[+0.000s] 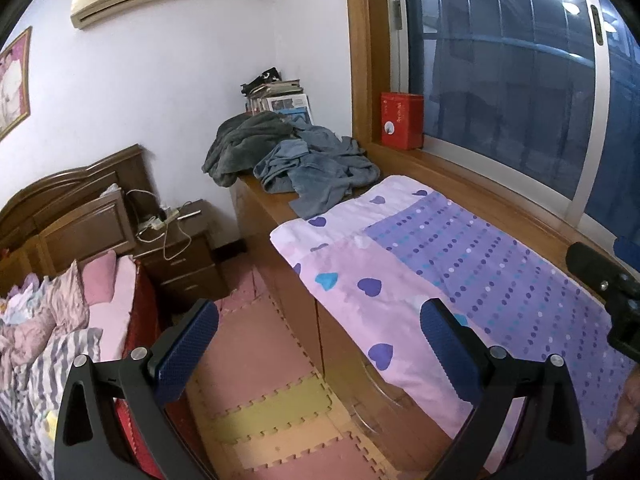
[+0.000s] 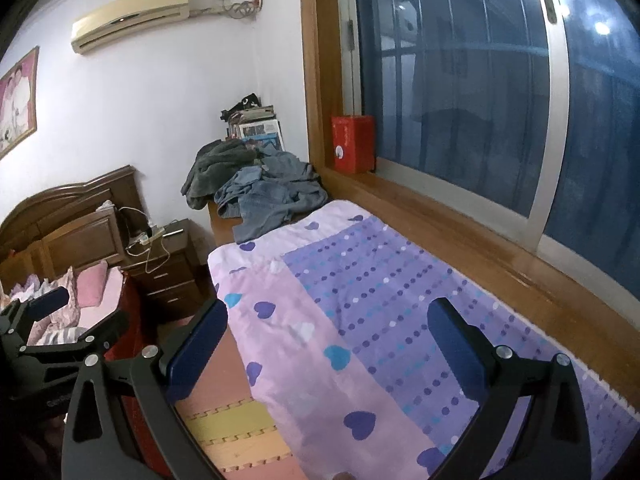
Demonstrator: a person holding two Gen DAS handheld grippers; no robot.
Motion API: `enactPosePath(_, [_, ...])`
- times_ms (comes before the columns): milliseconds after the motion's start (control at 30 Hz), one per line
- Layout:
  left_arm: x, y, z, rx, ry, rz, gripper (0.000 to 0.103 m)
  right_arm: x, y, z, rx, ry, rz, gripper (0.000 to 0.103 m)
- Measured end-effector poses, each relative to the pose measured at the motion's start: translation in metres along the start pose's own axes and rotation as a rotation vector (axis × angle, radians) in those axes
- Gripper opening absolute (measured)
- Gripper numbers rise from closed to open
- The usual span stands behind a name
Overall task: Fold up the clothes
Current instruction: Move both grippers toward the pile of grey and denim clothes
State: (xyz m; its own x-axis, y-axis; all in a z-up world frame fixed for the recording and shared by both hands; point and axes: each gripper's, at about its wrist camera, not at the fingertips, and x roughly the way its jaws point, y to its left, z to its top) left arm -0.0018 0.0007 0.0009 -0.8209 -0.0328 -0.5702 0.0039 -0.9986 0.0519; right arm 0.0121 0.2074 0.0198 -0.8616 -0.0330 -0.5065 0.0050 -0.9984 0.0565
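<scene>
Now both grippers, left (image 1: 320,344) & right (image 2: 328,340), spread apart, empty; clothes pile (image 1: 296,160) crumpled beyond purple cloth (image 1: 460,264).

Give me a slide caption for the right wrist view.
Open right gripper hovers over a heart-and-dot purple sheet, with the unfolded clothes pile waiting at the far end.

Pink/purple sheet (image 1: 460,264) w/ hearts & dots; grey-blue clothes (image 1: 312,164); red box (image 1: 401,120); pink, yellow mats (image 1: 260,380).
</scene>
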Motion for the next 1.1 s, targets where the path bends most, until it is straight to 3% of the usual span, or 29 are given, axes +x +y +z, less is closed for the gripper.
enactPosePath(133, [0.005, 0.004, 0.001, -0.016, 0.014, -0.008, 0.103, 0.009, -0.005, 0.003, 0.022, 0.058, 0.01, 0.102])
enactPosePath(267, [0.007, 0.018, 0.002, -0.027, 0.026, -0.012, 0.103, 0.014, 0.009, 0.011, -0.032, 0.047, 0.009, 0.102])
enactPosePath(333, [0.01, 0.018, 0.004, -0.021, 0.032, -0.005, 0.103, 0.001, 0.017, 0.002, -0.039, -0.001, 0.016, 0.102])
enactPosePath(733, [0.006, 0.055, 0.004, -0.03, 0.016, -0.008, 0.103, 0.008, 0.051, -0.003, -0.049, 0.01, 0.028, 0.102])
enactPosePath(967, [0.015, 0.084, 0.008, -0.006, 0.0, 0.031, 0.103, 0.024, 0.08, -0.002, -0.038, 0.004, 0.06, 0.102])
enactPosePath(1100, [0.038, 0.096, 0.015, -0.015, 0.018, 0.033, 0.103, 0.05, 0.09, 0.0, -0.04, 0.025, 0.071, 0.102])
